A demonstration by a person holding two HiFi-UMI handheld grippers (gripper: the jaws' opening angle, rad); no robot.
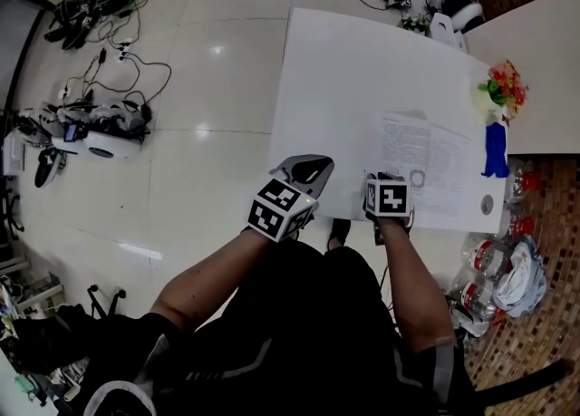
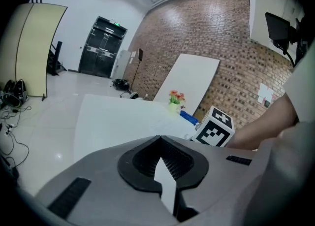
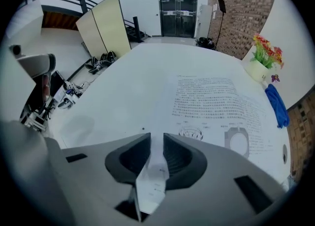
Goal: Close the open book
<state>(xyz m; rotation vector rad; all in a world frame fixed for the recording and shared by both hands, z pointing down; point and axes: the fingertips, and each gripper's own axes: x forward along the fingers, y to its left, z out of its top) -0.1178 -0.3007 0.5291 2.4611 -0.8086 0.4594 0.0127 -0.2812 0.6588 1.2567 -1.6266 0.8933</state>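
Head view lets us count two claws, one book, one flower pot and one blue cloth, all on one white tabletop. The open white paper book lies flat just ahead of the grey right claw and reaches away to that claw's right. We see two pages of small black print, with two round line drawings along the edge nearest the claw. In the right gripper view the claw is pinching a single thin printed leaf of the book, which stands up between the dark ribbed pads. The grey left claw, just left of the right one, hangs at the tabletop's near corner, its tips pressed together on nothing. Beyond the book, far to the right claw's right, stand the small white pot of orange and yellow flowers and the crumpled blue cloth.
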